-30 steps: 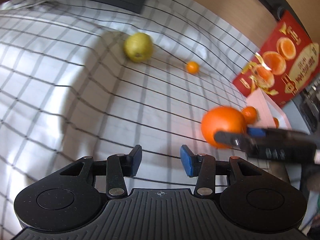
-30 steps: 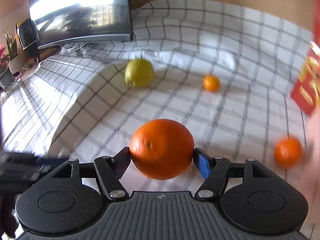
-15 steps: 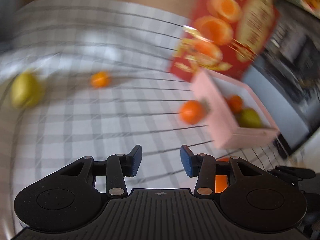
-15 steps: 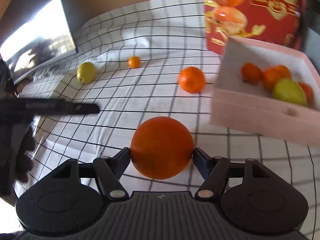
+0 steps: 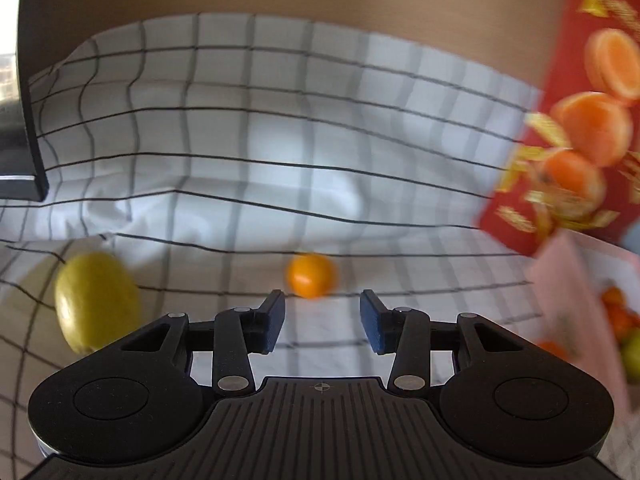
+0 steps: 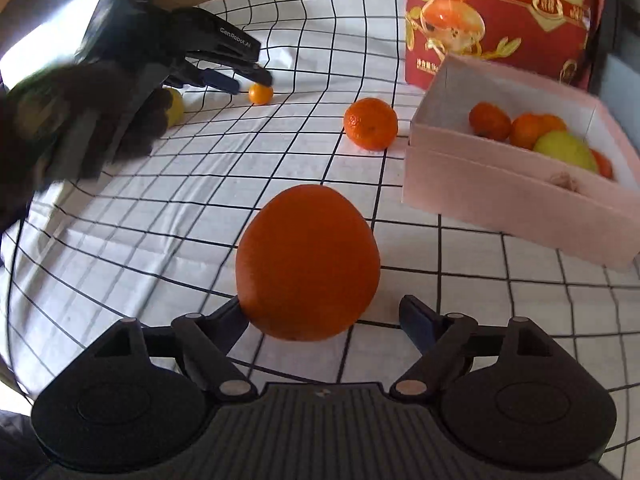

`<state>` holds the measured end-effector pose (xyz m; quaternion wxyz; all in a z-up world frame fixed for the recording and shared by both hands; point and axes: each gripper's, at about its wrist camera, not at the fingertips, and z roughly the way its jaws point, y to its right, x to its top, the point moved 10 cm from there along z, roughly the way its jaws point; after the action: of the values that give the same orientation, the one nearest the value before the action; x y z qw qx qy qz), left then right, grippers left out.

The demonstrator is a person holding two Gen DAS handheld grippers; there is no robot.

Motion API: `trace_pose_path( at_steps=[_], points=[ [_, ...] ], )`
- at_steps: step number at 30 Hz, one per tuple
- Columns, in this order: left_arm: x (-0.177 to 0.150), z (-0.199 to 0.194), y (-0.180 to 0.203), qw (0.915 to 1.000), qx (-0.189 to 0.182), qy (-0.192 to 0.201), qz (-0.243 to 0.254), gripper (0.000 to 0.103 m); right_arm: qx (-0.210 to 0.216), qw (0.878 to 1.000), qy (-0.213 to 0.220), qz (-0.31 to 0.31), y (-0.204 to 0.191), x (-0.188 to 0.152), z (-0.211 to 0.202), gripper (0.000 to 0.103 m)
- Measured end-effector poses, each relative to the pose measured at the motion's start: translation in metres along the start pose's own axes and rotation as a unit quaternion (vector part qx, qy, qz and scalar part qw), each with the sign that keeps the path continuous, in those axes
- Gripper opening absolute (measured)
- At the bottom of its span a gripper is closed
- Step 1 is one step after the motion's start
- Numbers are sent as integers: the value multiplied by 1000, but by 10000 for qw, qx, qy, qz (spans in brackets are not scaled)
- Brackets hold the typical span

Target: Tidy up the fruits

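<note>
Fingers of the right tool (image 6: 322, 314) are set apart around a large orange (image 6: 307, 262). The left finger is touching the fruit, while a gap is seen between the right finger and the peel. The large orange is located at the near centre of the bench, which is covered by a checked cloth (image 6: 160, 220).

The left tool (image 5: 322, 320) is held with its fingers apart, and nothing is gripped. A small orange (image 5: 311, 275) is positioned just beyond its fingertips, on the cloth. A yellow fruit (image 5: 96, 300) is found to the left of that tool, partly hidden behind its body.

A mandarin (image 6: 371, 123) is placed farther back, near the left wall of a pink box (image 6: 500, 200). Several mandarins and one yellow-green fruit (image 6: 564, 150) are contained in the box at the right. A red printed package (image 6: 500, 20) is stood directly behind the box.
</note>
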<state>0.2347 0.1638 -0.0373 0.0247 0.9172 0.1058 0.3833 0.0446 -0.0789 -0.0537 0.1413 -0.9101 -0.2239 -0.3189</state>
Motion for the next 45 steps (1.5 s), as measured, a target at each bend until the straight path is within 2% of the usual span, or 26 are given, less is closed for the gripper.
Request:
trace_pose_path(
  at_steps=[4, 8, 11, 14, 17, 24, 31, 37, 40, 41, 45],
  points=[
    [4, 22, -2, 9991, 101, -216, 339, 46, -198, 9991, 90, -374, -6, -2, 5, 90],
    [2, 37, 2, 9974, 244, -361, 582, 46, -186, 9992, 127, -344, -5, -1, 8, 95],
    [0, 43, 0, 9972, 261, -374, 585, 46, -180, 9991, 146, -357, -4, -1, 8, 97],
    [2, 47, 1, 9978, 185, -326, 539, 38, -177, 9990, 160, -367, -3, -1, 8, 98],
    [2, 45, 2, 9981, 141, -358, 481, 38, -180, 9990, 158, -367, -3, -1, 9, 100],
    [-31, 0, 17, 9974, -435, -439, 360, 37, -175, 9990, 163, -375, -2, 0, 10, 103],
    [-95, -61, 35, 9937, -943, -530, 280, 37, -228, 9992, 93, -302, -2, 1, 11, 103],
    [-138, -102, 44, 9931, -1003, -570, 212, 37, -245, 9992, -36, -298, -2, 2, 13, 103],
    [-150, -110, 49, 9947, -758, -544, 431, 38, -218, 9993, -61, -282, -3, 1, 10, 100],
    [-153, -111, 47, 9953, -670, -553, 427, 38, -229, 9993, -68, -285, -3, 0, 9, 96],
    [-166, -115, 45, 9954, -613, -671, 316, 38, -173, 9996, 51, -238, -6, 0, -6, 94]
  ],
)
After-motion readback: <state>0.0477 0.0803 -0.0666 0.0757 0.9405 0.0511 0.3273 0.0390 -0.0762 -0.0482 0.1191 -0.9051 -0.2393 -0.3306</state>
